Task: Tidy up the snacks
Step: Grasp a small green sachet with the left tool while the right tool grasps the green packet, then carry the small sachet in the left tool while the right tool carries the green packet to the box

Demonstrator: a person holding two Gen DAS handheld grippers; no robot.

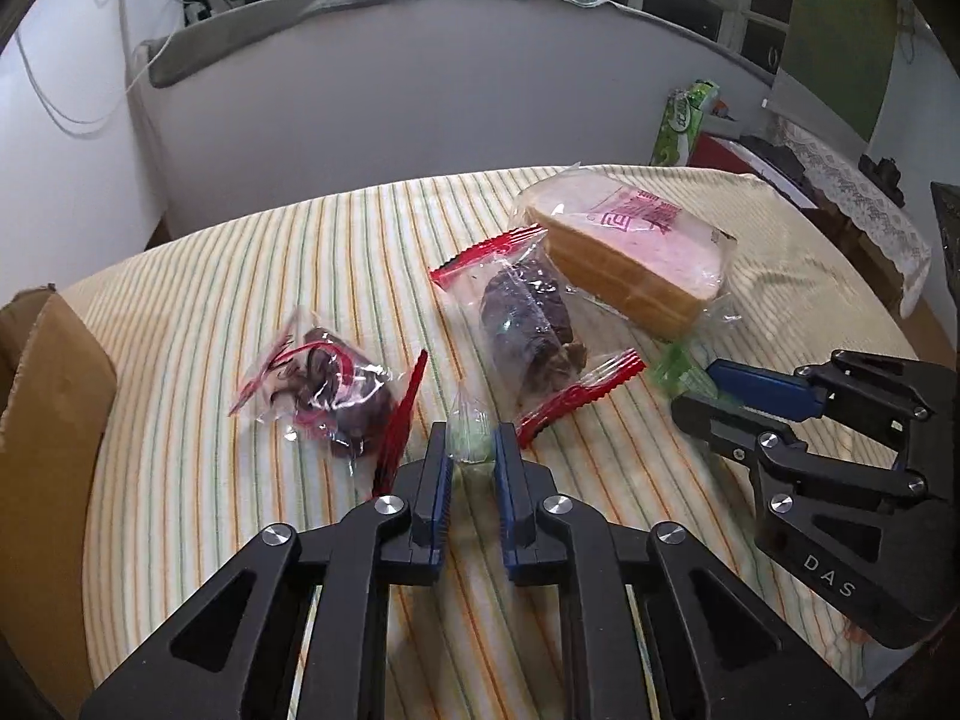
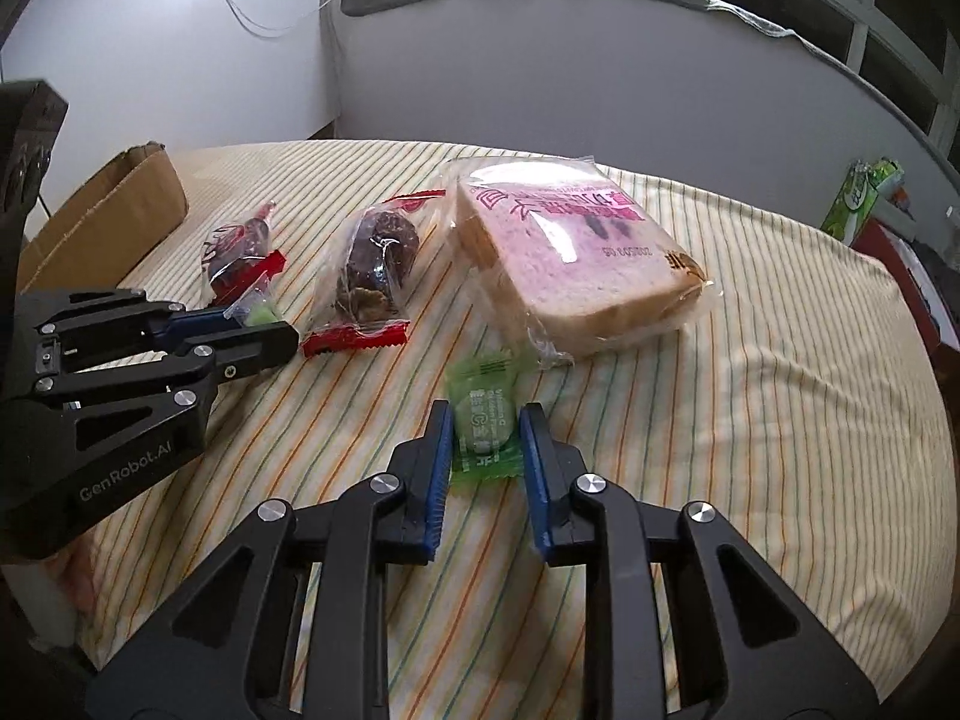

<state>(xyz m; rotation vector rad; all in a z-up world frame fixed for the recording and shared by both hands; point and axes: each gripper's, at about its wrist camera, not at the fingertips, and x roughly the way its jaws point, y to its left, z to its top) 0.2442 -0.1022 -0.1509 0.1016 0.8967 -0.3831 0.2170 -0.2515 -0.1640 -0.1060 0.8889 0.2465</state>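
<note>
My left gripper (image 1: 471,447) is shut on a small green candy packet (image 1: 469,429), also seen held in the right wrist view (image 2: 259,311). My right gripper (image 2: 485,435) straddles a second green candy packet (image 2: 485,426) lying on the striped tablecloth (image 2: 750,420); its jaws stand close beside it, and contact is unclear. In the left wrist view that gripper (image 1: 699,384) reaches in from the right. Two red-sealed bags of dark snacks (image 1: 324,387) (image 1: 528,324) and a bagged bread loaf (image 1: 630,246) lie beyond.
An open cardboard box (image 2: 102,210) stands at the table's left edge, and it shows in the left wrist view (image 1: 48,384). A green package (image 1: 681,123) stands beyond the table's far right. A grey wall runs behind the table.
</note>
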